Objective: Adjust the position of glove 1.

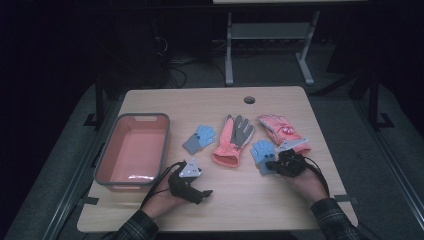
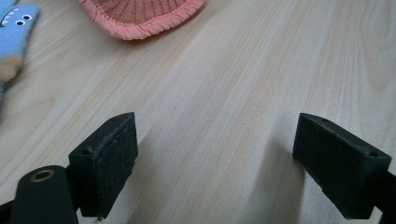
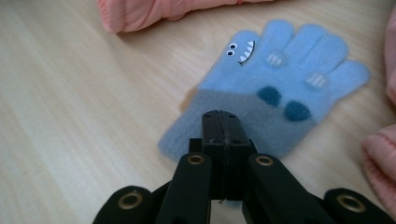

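I hold both grippers low over the near half of the wooden table (image 1: pixel 280 195). My left gripper (image 1: pixel 192 186) sits at about seven o'clock on the tabletop, just beside the near right corner of the coral-pink bin (image 1: pixel 105 165). In the left gripper view its jaws stand wide apart with only bare wood between them, and past them lie the ruffled cuff of the coral and grey glove (image 2: pixel 140 14) at twelve o'clock and the edge of a blue knit glove (image 2: pixel 14 32) at ten o'clock.

My right gripper (image 1: pixel 279 161) is at about four o'clock on the table, at the cuff end of the other blue monster glove (image 1: pixel 262 152). In the right gripper view the gripper (image 3: pixel 223 126) has its jaws pressed together, their tip over the grey-blue cuff of that glove (image 3: pixel 280 79); I cannot tell whether any knit is caught between them. The glove lies flat, fingers pointing away from me, its eyes and toothy mouth facing up.

Across the middle of the table, from nine o'clock to three, lie the bin, the first small blue glove (image 1: pixel 200 138), the coral and grey glove (image 1: pixel 232 140), my blue glove, and a pink padded glove (image 1: pixel 280 129) just beyond my right gripper.
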`<state>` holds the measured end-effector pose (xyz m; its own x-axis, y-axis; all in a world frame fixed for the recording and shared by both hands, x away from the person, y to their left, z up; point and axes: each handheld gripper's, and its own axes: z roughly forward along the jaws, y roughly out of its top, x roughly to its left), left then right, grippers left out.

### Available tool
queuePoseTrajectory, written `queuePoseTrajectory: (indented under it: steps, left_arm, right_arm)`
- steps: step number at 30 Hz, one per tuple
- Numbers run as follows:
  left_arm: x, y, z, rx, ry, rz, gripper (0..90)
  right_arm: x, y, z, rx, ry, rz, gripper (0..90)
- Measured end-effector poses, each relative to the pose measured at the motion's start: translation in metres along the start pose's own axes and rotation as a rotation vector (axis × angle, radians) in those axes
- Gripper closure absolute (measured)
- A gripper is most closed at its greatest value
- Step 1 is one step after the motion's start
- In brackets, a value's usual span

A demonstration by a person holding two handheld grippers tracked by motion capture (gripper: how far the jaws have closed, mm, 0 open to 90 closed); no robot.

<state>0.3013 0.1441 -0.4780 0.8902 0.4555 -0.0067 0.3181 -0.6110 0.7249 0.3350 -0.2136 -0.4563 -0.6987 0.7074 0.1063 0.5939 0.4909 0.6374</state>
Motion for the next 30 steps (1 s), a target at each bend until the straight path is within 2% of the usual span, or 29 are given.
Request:
queuePoseTrajectory:
  steps: [7, 24, 27, 30]
  left_arm:
    - [0.000, 0.000, 0.000, 0.000, 0.000, 0.000, 13.3]
    - [0.000, 0.000, 0.000, -0.004, -0.001, -0.002, 13.2]
    - [0.000, 0.000, 0.000, -0.005, -0.001, -0.002, 13.2]
    - [0.000, 0.000, 0.000, -0.001, 0.000, 0.001, 13.2]
  right_arm:
    - [0.009, -0.006, -0.005, 0.006, 0.018, -0.019, 90.0]
    - [0.049, -0.027, -0.018, 0.017, 0.096, -0.064, 90.0]
    - [0.049, -0.027, -0.022, 0.001, 0.088, -0.065, 90.0]
    - [0.040, -0.026, -0.024, -0.007, 0.064, -0.049, 90.0]
